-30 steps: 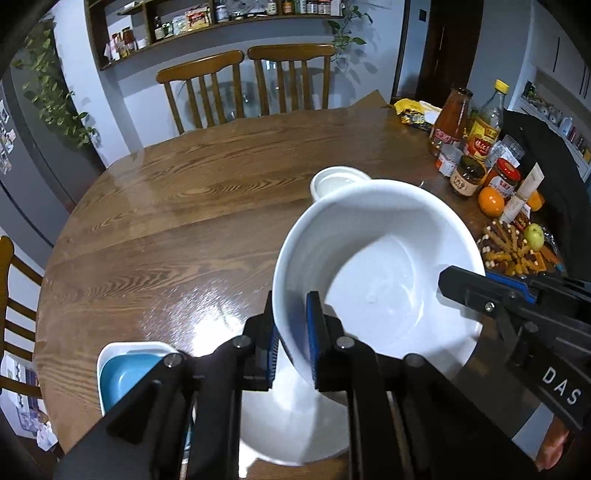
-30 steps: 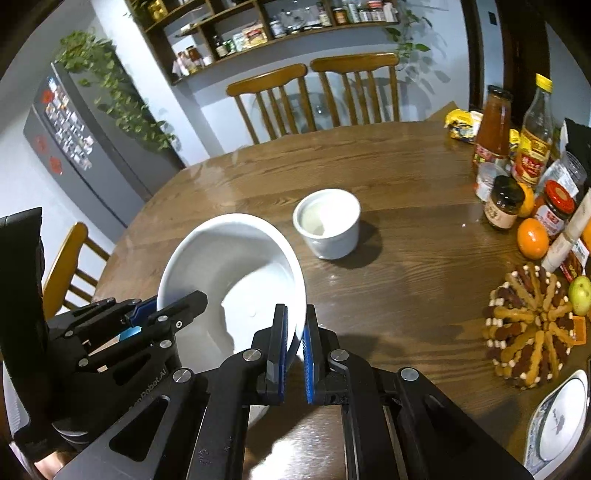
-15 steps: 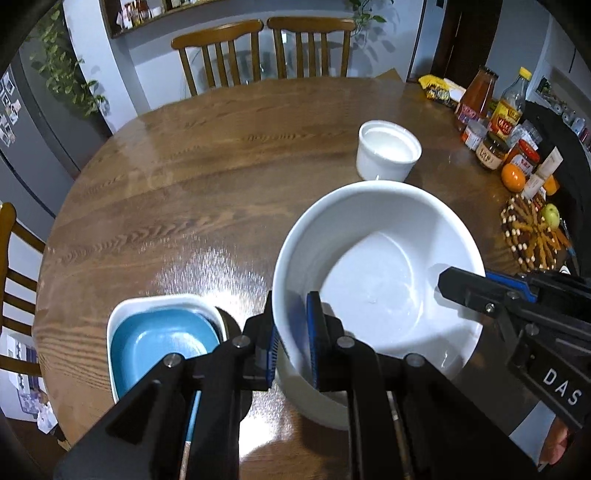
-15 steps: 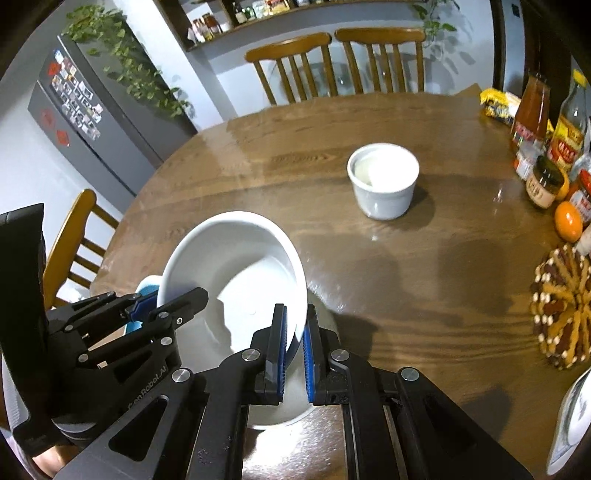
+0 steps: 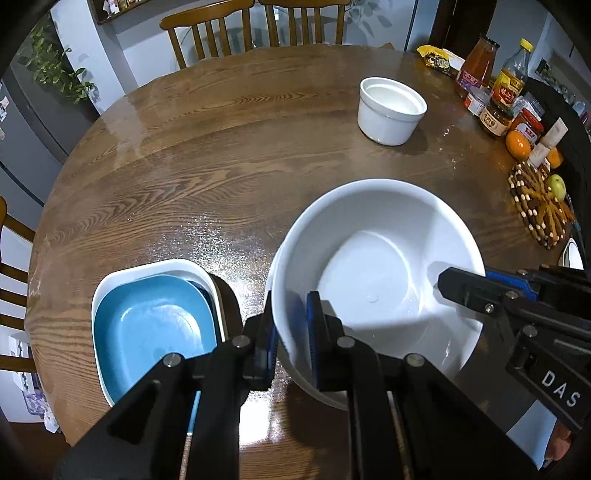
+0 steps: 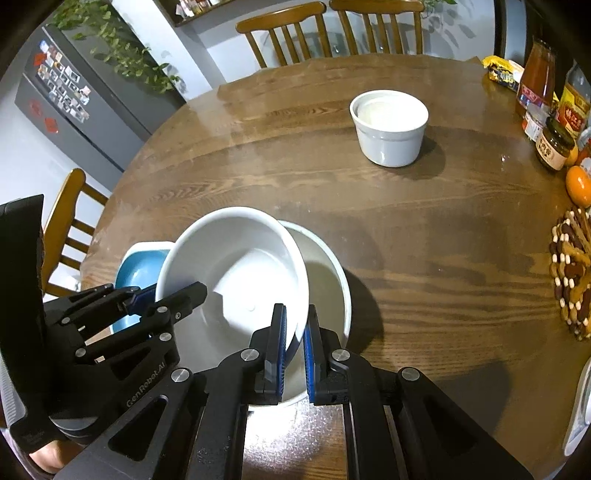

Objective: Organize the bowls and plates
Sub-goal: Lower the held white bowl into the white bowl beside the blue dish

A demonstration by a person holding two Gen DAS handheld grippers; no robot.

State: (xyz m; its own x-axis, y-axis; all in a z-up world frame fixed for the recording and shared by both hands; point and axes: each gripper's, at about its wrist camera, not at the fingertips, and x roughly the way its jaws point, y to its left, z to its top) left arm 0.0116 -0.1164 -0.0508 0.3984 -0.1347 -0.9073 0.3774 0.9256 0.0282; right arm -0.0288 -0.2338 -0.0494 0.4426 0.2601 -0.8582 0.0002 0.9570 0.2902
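Both grippers clamped on one big white bowl (image 5: 380, 273), lower centre of both views, over a second white bowl (image 6: 327, 280).

Left gripper (image 5: 291, 332) pinches the bowl's rim w/ one pad inside, one outside, bottom centre of left view; right gripper (image 6: 294, 332) grips the opposite rim the same way, bottom centre of right view. Held bowl sits tilted, partly inside the lower bowl, which peeks out at its right in the right view. Just left of them: blue dish (image 5: 155, 325) nested in a white square dish (image 5: 107, 295), lower left of left view. Small white ramekin (image 5: 391, 110) stands apart, upper right on the wood table (image 5: 221, 158). Jars & bottles (image 5: 495, 92), orange (image 5: 517, 144) and woven mat (image 5: 539, 210) w/ an apple along the right edge. Chairs (image 6: 332, 33) at top.
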